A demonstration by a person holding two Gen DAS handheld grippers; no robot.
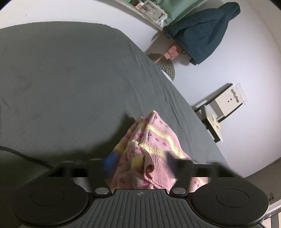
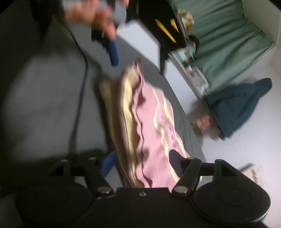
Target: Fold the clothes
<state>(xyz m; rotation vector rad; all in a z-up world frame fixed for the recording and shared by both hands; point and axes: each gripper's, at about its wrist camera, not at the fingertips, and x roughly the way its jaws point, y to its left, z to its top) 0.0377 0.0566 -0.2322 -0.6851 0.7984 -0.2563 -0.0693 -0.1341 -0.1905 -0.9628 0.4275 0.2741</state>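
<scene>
A pink knit garment (image 1: 151, 149) with yellow stripes and small red flowers hangs bunched above a dark grey bed sheet (image 1: 66, 84). My left gripper (image 1: 140, 161) is shut on the garment's ribbed edge. In the right wrist view the same garment (image 2: 147, 126) stretches away from my right gripper (image 2: 140, 163), which is shut on its near edge. The left gripper's blue finger (image 2: 113, 52) and the hand holding it show at the garment's far end. Both views are blurred by motion.
The bed's right edge (image 1: 184, 101) curves along a white floor. A dark teal garment (image 1: 207, 33) hangs there, with a green curtain (image 2: 228, 40) and a cluttered shelf (image 1: 152, 10) behind. A small white stand (image 1: 226, 101) sits by the bed. A black cable (image 2: 80, 84) trails over the sheet.
</scene>
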